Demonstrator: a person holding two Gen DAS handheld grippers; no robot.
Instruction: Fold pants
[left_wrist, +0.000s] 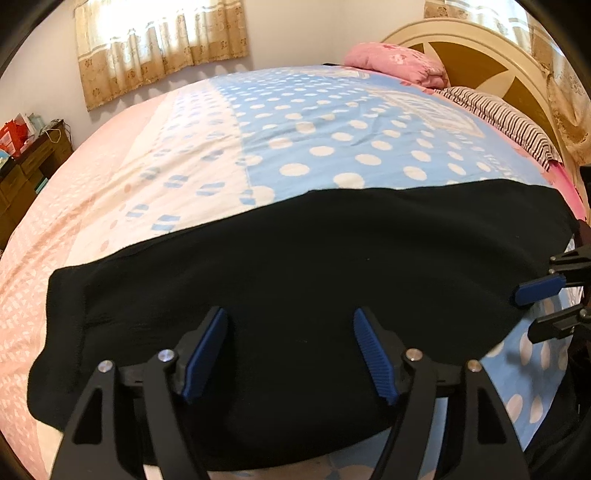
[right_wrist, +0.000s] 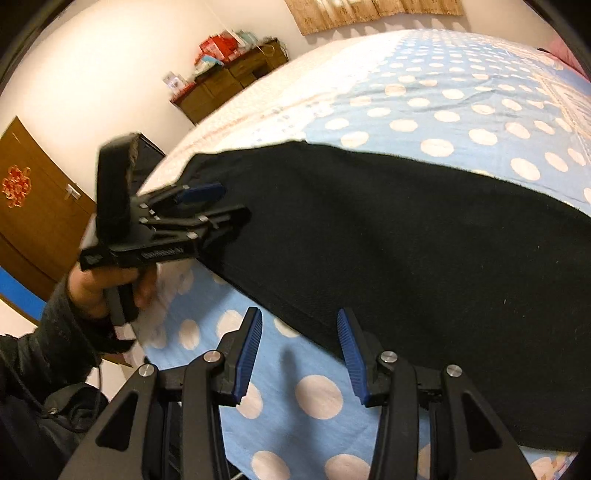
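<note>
Black pants (left_wrist: 295, 258) lie spread flat across the near part of the bed, also seen in the right wrist view (right_wrist: 406, 240). My left gripper (left_wrist: 290, 332) hovers over their middle, open, with nothing pinched between its blue pads (left_wrist: 207, 354). From the right wrist view, a hand (right_wrist: 96, 291) holds that left gripper (right_wrist: 232, 203) at the pants' far-left end. My right gripper (right_wrist: 300, 332) is open over the sheet at the pants' near edge, and the fabric edge passes by its right pad (right_wrist: 351, 354). In the left wrist view the right gripper (left_wrist: 524, 314) shows at the pants' right end.
The bed carries a blue sheet with white dots (left_wrist: 332, 129) and a pink and white part on the left. A pink quilt (left_wrist: 395, 62), a striped pillow (left_wrist: 506, 122) and the headboard (left_wrist: 472, 62) lie far right. A wooden dresser (right_wrist: 229, 81) stands beyond the bed.
</note>
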